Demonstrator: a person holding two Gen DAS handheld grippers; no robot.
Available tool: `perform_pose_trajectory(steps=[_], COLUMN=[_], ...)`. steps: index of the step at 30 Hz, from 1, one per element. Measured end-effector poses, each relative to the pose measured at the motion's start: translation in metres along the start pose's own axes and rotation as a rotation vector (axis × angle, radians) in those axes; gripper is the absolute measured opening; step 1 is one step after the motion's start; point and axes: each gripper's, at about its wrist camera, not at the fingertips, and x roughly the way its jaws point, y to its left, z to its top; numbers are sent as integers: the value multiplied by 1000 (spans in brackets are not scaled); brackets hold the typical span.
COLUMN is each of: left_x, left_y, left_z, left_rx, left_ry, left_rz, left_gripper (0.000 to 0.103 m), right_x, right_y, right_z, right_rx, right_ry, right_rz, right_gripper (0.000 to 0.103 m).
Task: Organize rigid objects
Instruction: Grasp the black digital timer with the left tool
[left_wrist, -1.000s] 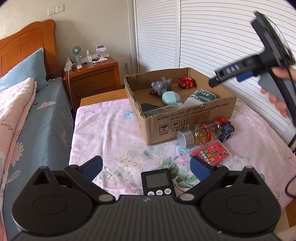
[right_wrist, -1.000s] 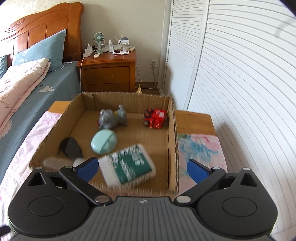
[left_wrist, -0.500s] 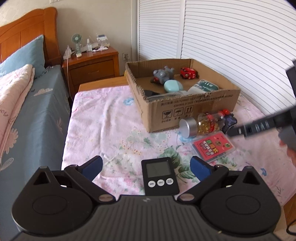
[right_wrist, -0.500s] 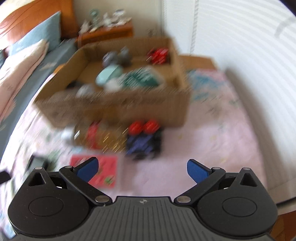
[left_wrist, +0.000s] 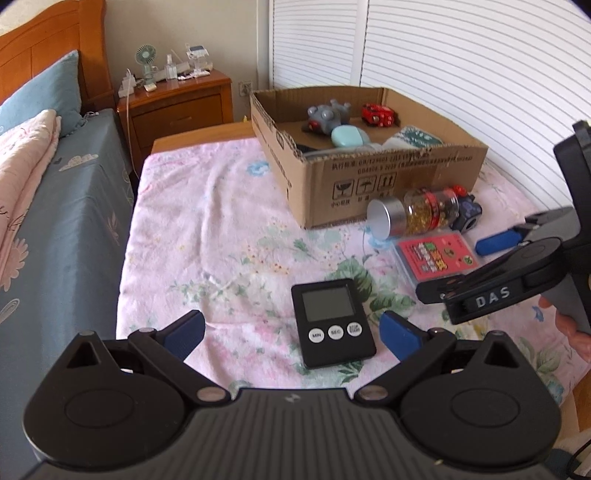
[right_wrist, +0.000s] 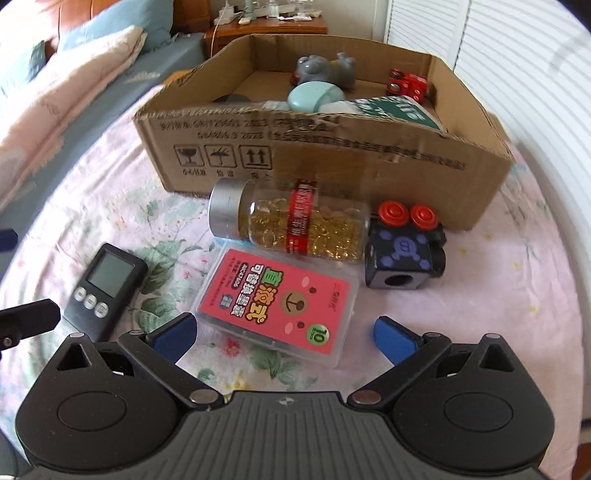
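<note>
Jaws: both my grippers spread wide, empty | right gripper (right_wrist: 284, 334) over flat red card case (right_wrist: 275, 297), near side of brown cardboard box (right_wrist: 314, 147) | risk: pads skid off its thin edges, knocking clear capsule bottle (right_wrist: 291, 225) rolling across cloth-covered counter (left_wrist: 221, 229) | left gripper (left_wrist: 291, 332) by black timer (left_wrist: 332, 321).

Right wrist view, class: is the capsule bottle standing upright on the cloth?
No, the bottle lies on its side in front of the box, silver cap pointing left.

Capsule bottle (right_wrist: 291, 225) lies on its side against the cardboard box (right_wrist: 332, 162). Red card case (right_wrist: 277, 299) flat before it; black timer (left_wrist: 332, 323) flat near the worktop's front edge.
</note>
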Motion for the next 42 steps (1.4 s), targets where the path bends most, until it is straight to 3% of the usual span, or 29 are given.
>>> perform_pose_trajectory(steps=[13, 24, 28, 31, 36, 38, 42], left_x=[42, 42, 43, 43, 43, 43, 40], left_y=[-7, 2, -4, -10, -16, -15, -11], left_z=[-5, -12, -8, -4, 3, 4, 2], left_rx=[1, 13, 50, 88, 114, 113, 89], left_ry=[87, 58, 49, 39, 28, 30, 37], left_rz=[-33, -9, -46, -78, -102, -103, -85], left_gripper=[100, 102, 94, 83, 56, 51, 51], right_x=[-1, -2, -2, -2, -3, -3, -4], right_y=[-5, -10, -10, -9, -10, -9, -7], right_z=[-5, -9, -11, -12, -13, -13, -10], right_rx=[-30, -35, -41, -46, -48, -48, -42], right_ry=[-36, -46, -57, -60, -64, -61, -41], right_rz=[0, 3, 7, 10, 12, 12, 29], right_gripper=[103, 103, 103, 103, 103, 103, 103])
